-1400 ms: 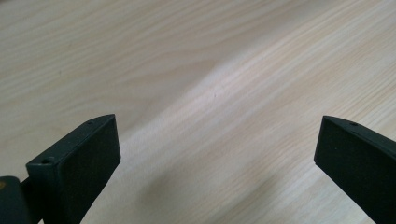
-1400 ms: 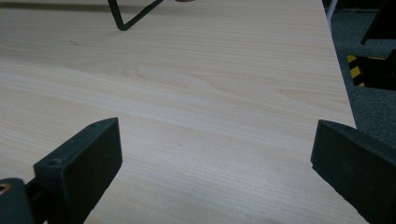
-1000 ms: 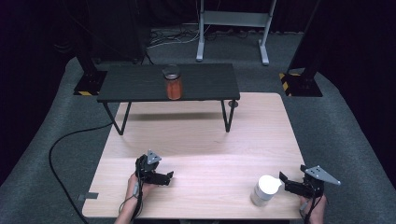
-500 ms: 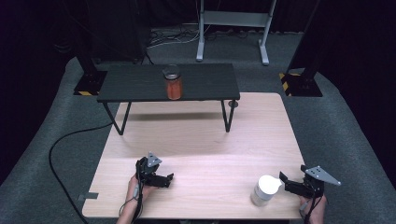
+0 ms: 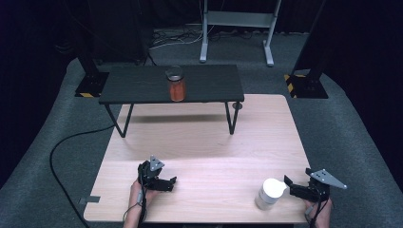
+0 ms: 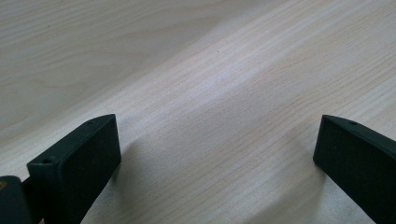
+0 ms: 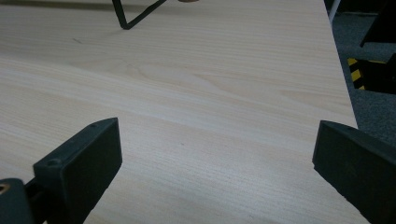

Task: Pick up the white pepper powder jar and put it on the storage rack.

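Observation:
A white cup (image 5: 268,194) stands near the front right of the light wood table (image 5: 209,142). Just right of it, my right gripper (image 5: 290,188) is held low with its jaws toward the cup, close to it but apart. In the right gripper view the right gripper (image 7: 217,163) is wide open over bare wood. My left gripper (image 5: 171,183) rests low at the front left, jaws pointing right. The left gripper view shows the left gripper (image 6: 217,163) open too, nothing between its jaws. A glass jar with orange contents (image 5: 177,85) stands on the black shelf (image 5: 142,85) at the back.
The black shelf stands on thin angled legs (image 7: 135,14) across the far end of the table. A black cable (image 5: 62,156) trails over the grey carpet at the left. Stand bases with yellow-black tape (image 5: 306,85) sit behind the table's right corner.
The left gripper has shifted very slightly toward the front edge. The right gripper, the cup and the jar stay where they were.

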A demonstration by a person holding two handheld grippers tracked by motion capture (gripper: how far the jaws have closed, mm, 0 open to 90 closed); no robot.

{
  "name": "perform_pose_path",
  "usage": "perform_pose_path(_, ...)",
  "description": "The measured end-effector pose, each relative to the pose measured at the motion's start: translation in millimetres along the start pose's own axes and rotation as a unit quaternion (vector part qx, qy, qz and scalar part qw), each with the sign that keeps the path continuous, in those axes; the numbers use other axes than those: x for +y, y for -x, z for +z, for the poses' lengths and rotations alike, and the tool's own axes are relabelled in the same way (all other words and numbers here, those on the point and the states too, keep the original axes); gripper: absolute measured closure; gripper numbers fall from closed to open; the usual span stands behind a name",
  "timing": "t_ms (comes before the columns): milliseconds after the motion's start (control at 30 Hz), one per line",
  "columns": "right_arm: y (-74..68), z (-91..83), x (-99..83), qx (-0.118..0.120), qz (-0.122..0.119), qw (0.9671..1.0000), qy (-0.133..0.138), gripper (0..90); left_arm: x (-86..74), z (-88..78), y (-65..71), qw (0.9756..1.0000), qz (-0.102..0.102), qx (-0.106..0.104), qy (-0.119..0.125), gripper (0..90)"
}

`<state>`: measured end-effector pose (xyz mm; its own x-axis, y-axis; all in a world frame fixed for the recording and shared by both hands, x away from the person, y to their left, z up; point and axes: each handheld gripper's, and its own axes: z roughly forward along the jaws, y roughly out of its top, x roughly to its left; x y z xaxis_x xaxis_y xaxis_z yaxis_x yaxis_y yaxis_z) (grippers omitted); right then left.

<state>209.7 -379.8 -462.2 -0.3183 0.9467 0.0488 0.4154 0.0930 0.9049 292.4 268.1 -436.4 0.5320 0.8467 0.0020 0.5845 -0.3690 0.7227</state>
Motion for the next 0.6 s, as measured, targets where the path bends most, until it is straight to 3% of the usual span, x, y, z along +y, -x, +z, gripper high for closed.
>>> perform_pose_path(100, -5.5, -1.3, -1.6, -0.009, -0.011, 0.9999, 0.004, 0.0, 0.2, 0.0, -0.3, 1.0, -0.002, 0.0, -0.001, 0.8)
perform_pose_path(200, -3.5, 0.0, 2.4, -0.004, -0.013, 0.9999, -0.006, 0.0, 0.2, -0.1, 0.0, 1.0, -0.002, 0.0, -0.001, 0.9)
perform_pose_path(233, -1.5, -0.4, 3.8, 0.001, -0.012, 0.9999, -0.009, 0.0, 0.2, -0.1, 0.0, 1.0, -0.003, 0.0, -0.001, 0.9)
perform_pose_path(267, 5.8, -3.9, 3.0, 0.021, -0.005, 0.9998, -0.003, 0.0, 0.1, 0.0, 0.0, 1.0, -0.003, 0.0, 0.0, 0.9)
perform_pose_path(300, 5.8, -3.9, 3.0, 0.021, -0.005, 0.9998, -0.003, 0.0, 0.0, -0.1, 0.1, 1.0, -0.002, 0.0, 0.0, 0.9)
perform_pose_path(333, 11.4, -8.1, 4.3, 0.04, -0.003, 0.9992, -0.003, 0.0, 0.0, -0.1, 0.0, 1.0, -0.002, 0.0, 0.0, 1.2)
perform_pose_path(367, 11.4, -8.1, 4.3, 0.04, -0.003, 0.9992, -0.003, 0.0, 0.0, -0.1, -0.2, 1.0, -0.002, -0.001, 0.0, 1.2)
perform_pose_path(400, 9.6, -14.5, 7.2, 0.045, -0.022, 0.9987, -0.011, 0.0, -0.1, -0.1, -0.4, 1.0, -0.002, -0.001, 0.0, 1.3)
perform_pose_path(500, 10.1, -21.6, 9.9, 0.059, -0.034, 0.9975, -0.017, 0.0, -0.1, -0.2, -0.4, 1.0, -0.002, -0.001, 0.0, 1.4)
perform_pose_path(600, 3.0, -32.4, 16.9, 0.072, -0.062, 0.9948, -0.037, 0.0, -0.2, -0.2, -0.2, 1.0, -0.001, -0.001, 0.001, 1.6)
